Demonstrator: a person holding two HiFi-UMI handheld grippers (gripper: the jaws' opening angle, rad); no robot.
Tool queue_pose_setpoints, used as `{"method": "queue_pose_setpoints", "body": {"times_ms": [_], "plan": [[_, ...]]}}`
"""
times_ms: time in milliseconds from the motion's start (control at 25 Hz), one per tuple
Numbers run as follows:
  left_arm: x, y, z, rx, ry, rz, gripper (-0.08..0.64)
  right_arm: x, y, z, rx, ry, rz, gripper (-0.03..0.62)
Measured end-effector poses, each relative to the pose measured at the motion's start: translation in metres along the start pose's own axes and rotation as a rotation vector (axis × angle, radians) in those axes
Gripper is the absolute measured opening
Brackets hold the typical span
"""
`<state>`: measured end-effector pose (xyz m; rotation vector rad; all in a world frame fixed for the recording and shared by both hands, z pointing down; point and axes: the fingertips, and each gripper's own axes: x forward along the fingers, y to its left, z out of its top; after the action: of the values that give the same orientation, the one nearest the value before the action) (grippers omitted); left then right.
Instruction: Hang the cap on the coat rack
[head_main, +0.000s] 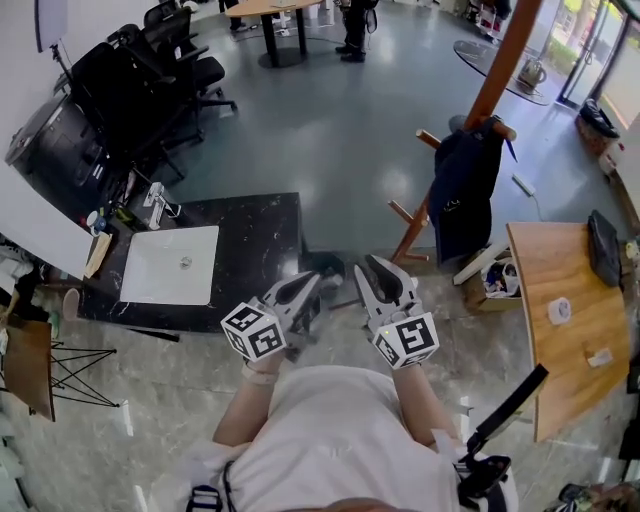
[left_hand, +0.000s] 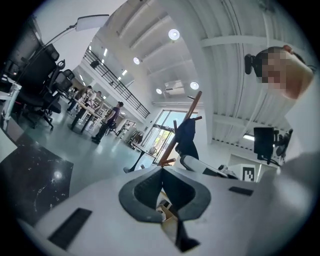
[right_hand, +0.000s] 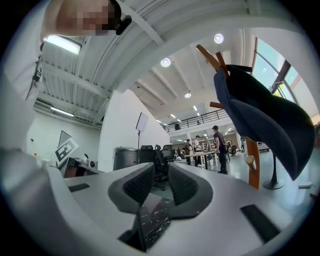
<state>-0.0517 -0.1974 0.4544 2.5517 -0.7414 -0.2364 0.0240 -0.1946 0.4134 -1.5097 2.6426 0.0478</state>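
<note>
The cap is hard to place. The one likely shape is a small dark rounded lump (head_main: 326, 266) low by the corner of the black marble-patterned surface (head_main: 250, 235). It sits between the tips of the two tools and is partly covered by them. Whether it is the cap, and what it rests on, cannot be told.

The slanted orange-brown wooden coat rack (head_main: 498, 70) stands well apart from it at the upper right. Its top is cut off by the frame edge. A dark navy cloth garment (head_main: 462, 190) hangs limp from a peg and hides the middle of the pole. In the right gripper view the same garment (right_hand: 265, 125) is a broad smooth curve with a pale seam, and its lower end runs out of the picture.

The left tool (head_main: 310, 283) is white moulded plastic with grey ribbed pads. In the left gripper view (left_hand: 161, 172) those pads are pressed together at the tip, with nothing between them. The right tool (head_main: 376, 266) has the same build. In its own view (right_hand: 161, 175) the pads stand nearly together, a narrow slit between them, pinching nothing.

A flat white rectangular tray (head_main: 170, 265) with a small spot at its centre lies on the marble-patterned surface. The black mesh office chairs (head_main: 150, 70) beyond it merge into one dark mass.
</note>
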Motion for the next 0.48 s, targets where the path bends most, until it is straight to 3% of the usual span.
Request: {"method": "queue_pose_setpoints", "body": {"times_ms": [360, 480], "plan": [[0.045, -0.022, -0.021, 0.008, 0.072, -0.118, 0.008, -0.032, -0.043, -0.014, 0.011, 0.031, -0.136, 0.103], [0.058, -0.030, -0.025, 0.005, 0.090, -0.157, 0.008, -0.045, -0.056, -0.011, 0.008, 0.021, -0.203, 0.075]]}}
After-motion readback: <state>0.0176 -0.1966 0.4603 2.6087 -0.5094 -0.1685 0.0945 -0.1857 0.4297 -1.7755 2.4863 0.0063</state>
